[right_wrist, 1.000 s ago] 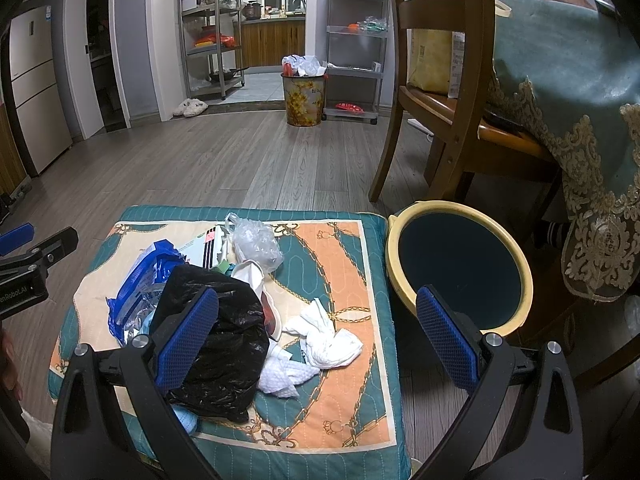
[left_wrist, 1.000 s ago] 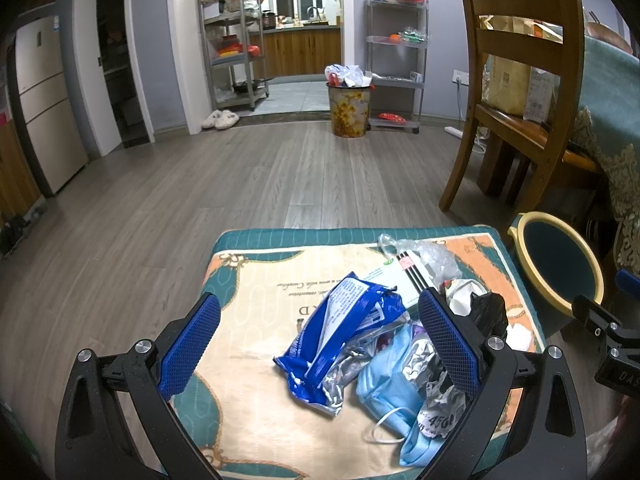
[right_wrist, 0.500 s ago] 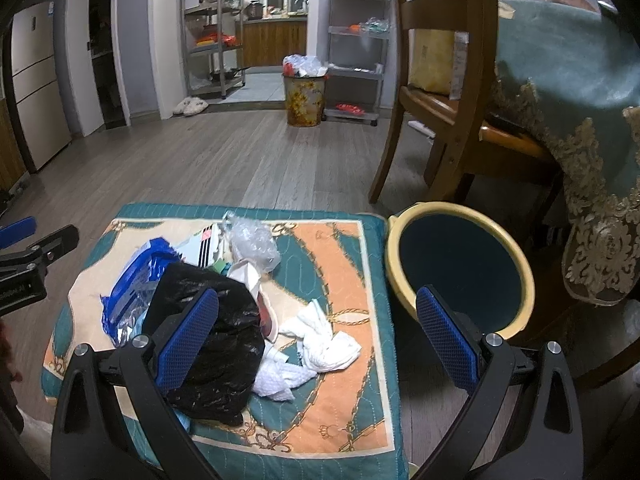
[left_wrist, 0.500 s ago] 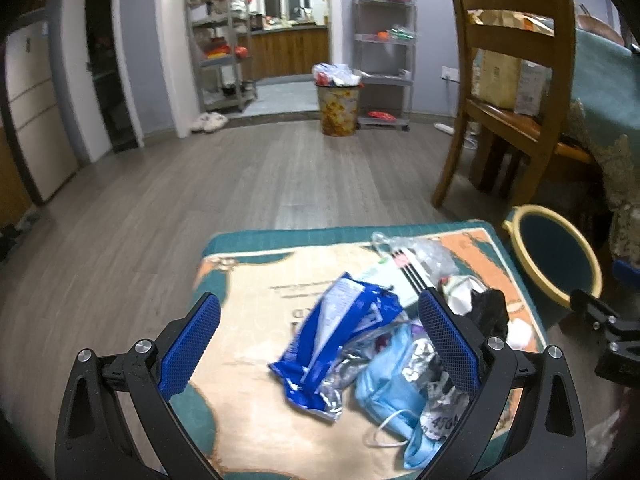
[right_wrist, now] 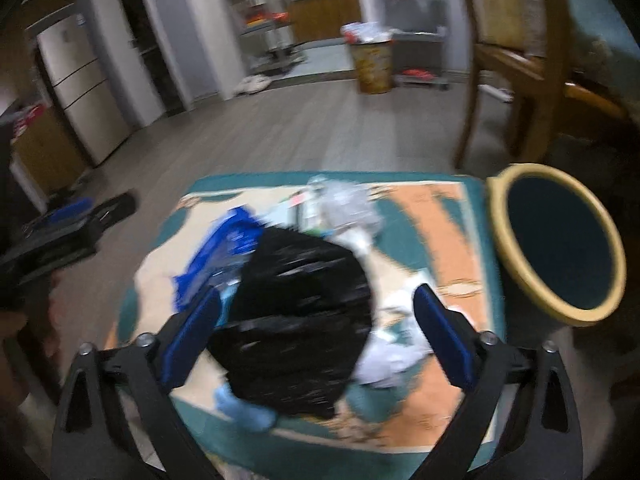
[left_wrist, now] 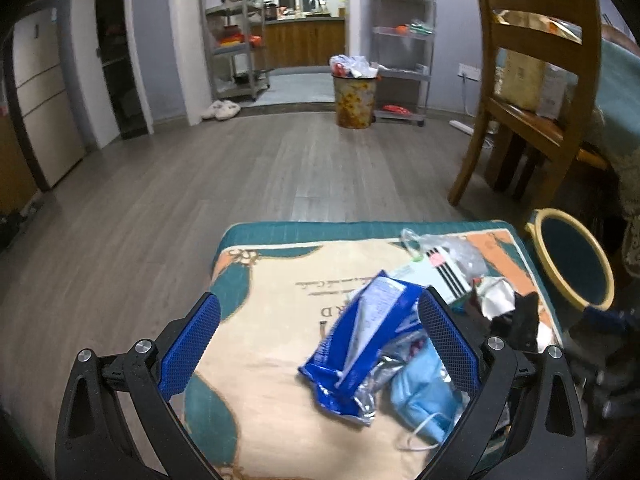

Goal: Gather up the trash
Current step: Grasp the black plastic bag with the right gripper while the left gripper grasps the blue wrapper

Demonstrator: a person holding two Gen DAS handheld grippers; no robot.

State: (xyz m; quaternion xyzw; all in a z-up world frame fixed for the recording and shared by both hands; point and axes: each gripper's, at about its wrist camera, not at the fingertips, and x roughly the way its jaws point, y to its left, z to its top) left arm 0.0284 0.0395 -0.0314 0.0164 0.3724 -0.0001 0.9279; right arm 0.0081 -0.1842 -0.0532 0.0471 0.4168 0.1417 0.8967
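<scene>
A teal and orange cushion (left_wrist: 276, 320) (right_wrist: 440, 224) on the floor carries a heap of trash. In it lie a blue snack wrapper (left_wrist: 360, 332), a blue face mask (left_wrist: 424, 396), a clear plastic bag (left_wrist: 452, 248) (right_wrist: 348, 204), white tissues (right_wrist: 392, 360) and a crumpled black bag (right_wrist: 304, 320) (left_wrist: 520, 320). My left gripper (left_wrist: 318, 297) is open above the cushion, its right finger beside the wrapper. My right gripper (right_wrist: 316, 293) hangs over the black bag, which sits between its jaws; they are closing and stand apart from it. A yellow-rimmed bin (left_wrist: 560, 213) (right_wrist: 496, 216) stands right of the cushion.
A wooden chair (left_wrist: 532, 80) and a table with a teal cloth (left_wrist: 616, 80) stand at the right. Far back are a full patterned trash can (left_wrist: 356, 96), metal shelves (left_wrist: 400, 40), slippers (left_wrist: 220, 110) and a fridge (left_wrist: 40, 100). Grey wood floor (left_wrist: 200, 200) lies around the cushion.
My right gripper has swung left and tipped down, so the black bag now lies between its fingers; its view is blurred. My left gripper has edged forward towards the blue wrapper.
</scene>
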